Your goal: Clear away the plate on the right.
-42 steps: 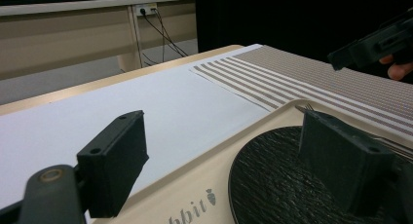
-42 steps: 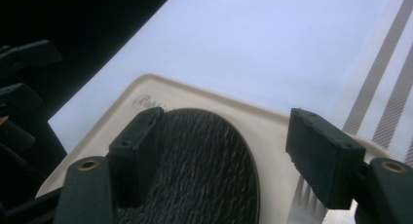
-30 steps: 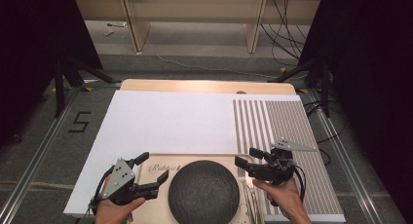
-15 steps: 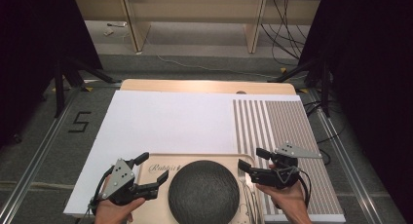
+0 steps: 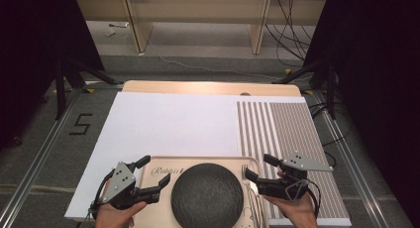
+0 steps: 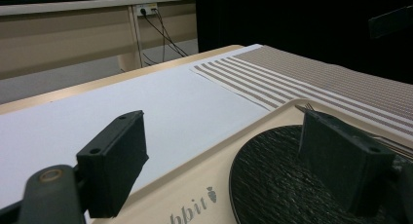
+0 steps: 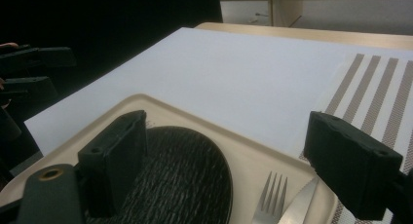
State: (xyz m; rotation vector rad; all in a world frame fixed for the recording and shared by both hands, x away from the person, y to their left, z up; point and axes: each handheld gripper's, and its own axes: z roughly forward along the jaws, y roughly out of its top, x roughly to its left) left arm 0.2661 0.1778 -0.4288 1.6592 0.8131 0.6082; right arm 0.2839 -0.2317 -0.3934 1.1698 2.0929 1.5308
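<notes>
nearest the person, a beige tray (image 5: 154, 164) sits at the counter's front edge, carrying a round, rough-textured black plate (image 5: 207, 193) with a metal fork (image 7: 271, 197) and knife (image 7: 298, 203) beside it. the left gripper (image 5: 152, 177) and right gripper (image 5: 256, 167) flank the tray, fingers spread, holding nothing. an uneven lift could tip the tray and slide the cutlery. beyond lie a smooth white sheet (image 5: 173, 121) and a striped woven placemat (image 5: 282, 129).

Wooden table (image 5: 208, 86) — white sheet (image 5: 168, 124), striped mat (image 5: 287, 134), beige tray (image 5: 158, 169) on top.
</notes>
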